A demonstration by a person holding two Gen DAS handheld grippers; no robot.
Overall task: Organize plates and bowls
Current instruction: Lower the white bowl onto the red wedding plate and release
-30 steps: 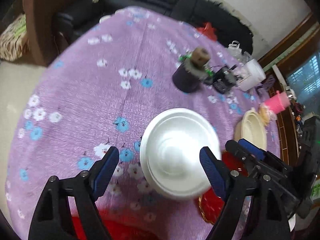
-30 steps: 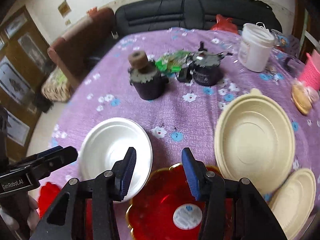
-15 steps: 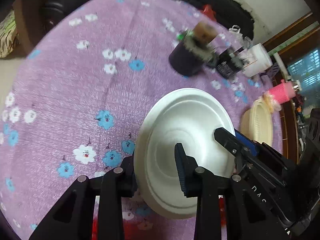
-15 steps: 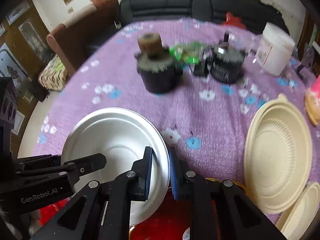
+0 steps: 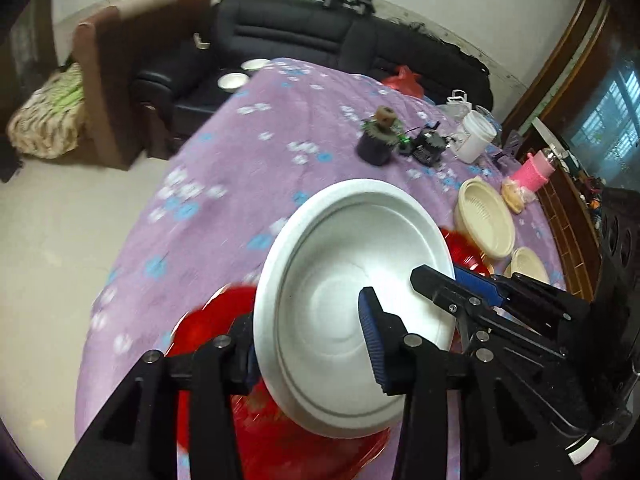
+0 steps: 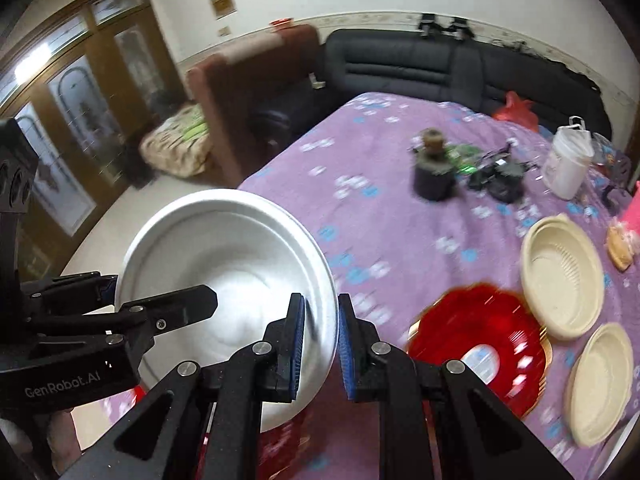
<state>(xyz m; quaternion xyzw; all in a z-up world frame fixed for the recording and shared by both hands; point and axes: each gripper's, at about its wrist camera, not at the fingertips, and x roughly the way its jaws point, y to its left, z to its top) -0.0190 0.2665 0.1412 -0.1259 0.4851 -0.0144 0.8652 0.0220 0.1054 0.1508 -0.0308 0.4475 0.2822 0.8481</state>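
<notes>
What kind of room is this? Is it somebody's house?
Most likely a home living room. A black sofa and a brown armchair stand behind a table with a purple flowered tablecloth, and wooden glass-paned doors are at the left.

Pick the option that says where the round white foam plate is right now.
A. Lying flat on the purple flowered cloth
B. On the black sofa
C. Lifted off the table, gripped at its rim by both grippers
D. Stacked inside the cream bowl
C: the round white foam plate is tilted above the purple flowered cloth, its rim between the pads of the right gripper and the left gripper.
</notes>
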